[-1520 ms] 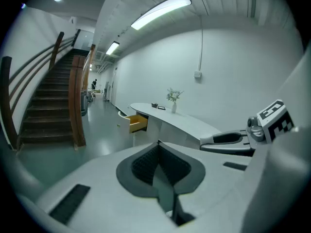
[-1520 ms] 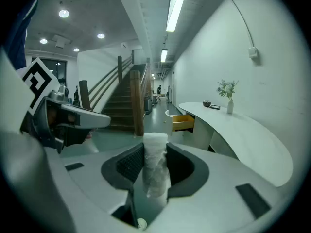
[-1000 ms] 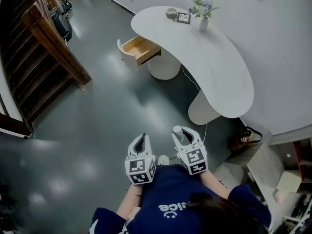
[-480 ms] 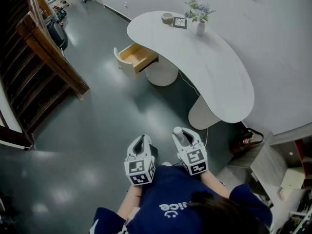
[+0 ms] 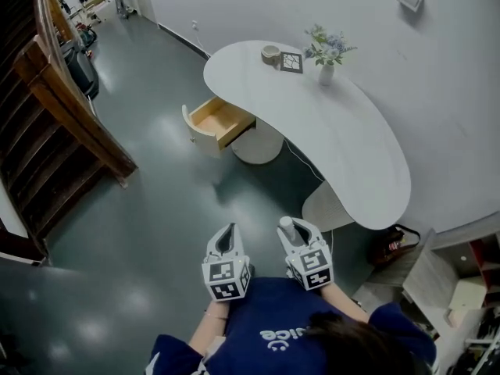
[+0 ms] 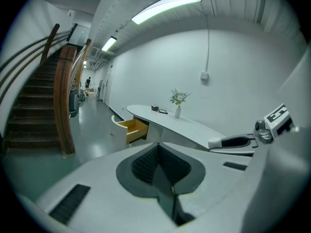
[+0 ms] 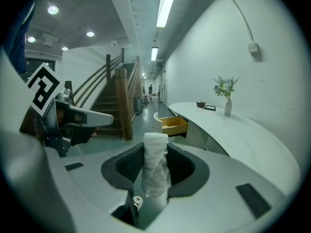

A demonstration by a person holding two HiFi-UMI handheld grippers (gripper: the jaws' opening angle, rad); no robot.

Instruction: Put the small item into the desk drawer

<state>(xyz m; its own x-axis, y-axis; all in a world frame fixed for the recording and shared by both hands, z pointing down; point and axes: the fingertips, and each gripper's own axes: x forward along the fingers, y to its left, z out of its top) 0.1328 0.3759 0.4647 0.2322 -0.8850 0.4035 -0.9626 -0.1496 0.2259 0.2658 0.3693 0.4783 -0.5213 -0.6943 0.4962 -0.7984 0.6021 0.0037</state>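
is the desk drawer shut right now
No, the drawer stands pulled out from the desk, its wooden inside showing.

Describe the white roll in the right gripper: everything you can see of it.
The roll is a small white cylinder with a flat top, wrapped in what looks like crinkled film or tissue. It stands upright between the jaws of the right gripper, which press on its sides. Its top rises above them and its lower end sits down in the gap. Nothing else touches it. It is held over the floor, well short of the open drawer.
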